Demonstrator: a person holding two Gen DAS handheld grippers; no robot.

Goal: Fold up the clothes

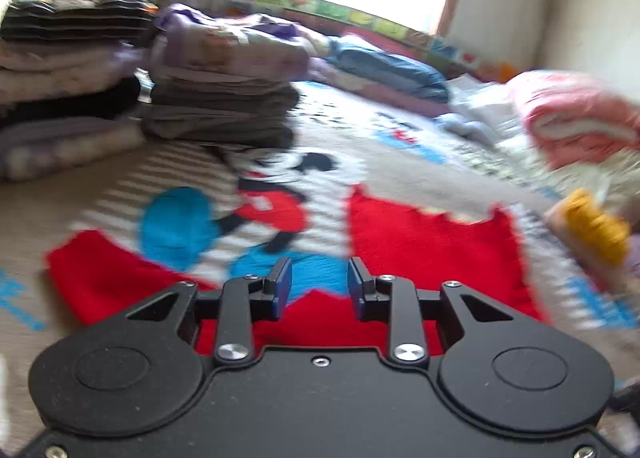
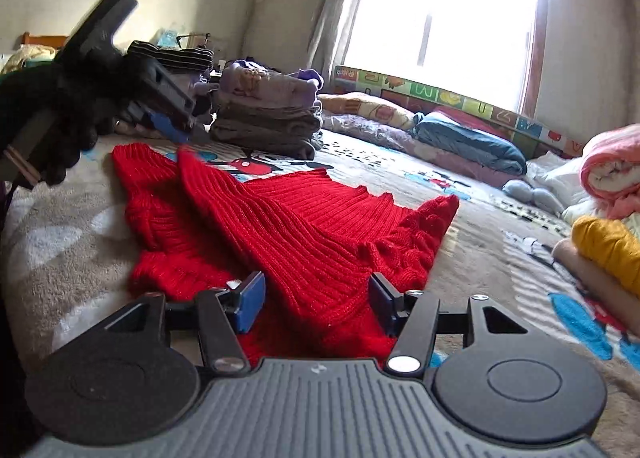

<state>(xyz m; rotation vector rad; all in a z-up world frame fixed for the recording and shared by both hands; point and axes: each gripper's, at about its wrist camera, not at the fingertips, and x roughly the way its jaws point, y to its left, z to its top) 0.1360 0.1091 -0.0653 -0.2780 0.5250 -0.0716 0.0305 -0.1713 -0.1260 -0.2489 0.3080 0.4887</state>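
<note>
A red ribbed knit sweater [image 2: 304, 225] lies partly folded on a cartoon-print blanket [image 2: 472, 250]. In the right wrist view my right gripper [image 2: 318, 306] stands open low over the sweater's near edge. A fold of the knit lies between its blue pads [image 2: 250, 304], which do not press on it. My left gripper [image 1: 320, 286] is open with nothing between its fingers, hovering over the sweater [image 1: 432, 242] near its edge. From the right wrist view the left gripper [image 2: 176, 131] hangs just above the sweater's far left corner, held by a gloved hand [image 2: 60, 129].
Stacks of folded grey and purple clothes [image 2: 268, 117] stand at the back left of the bed. Pillows [image 2: 468, 137] line the far side under a bright window. A pink blanket [image 2: 616, 173] and a mustard garment [image 2: 608, 250] sit at the right.
</note>
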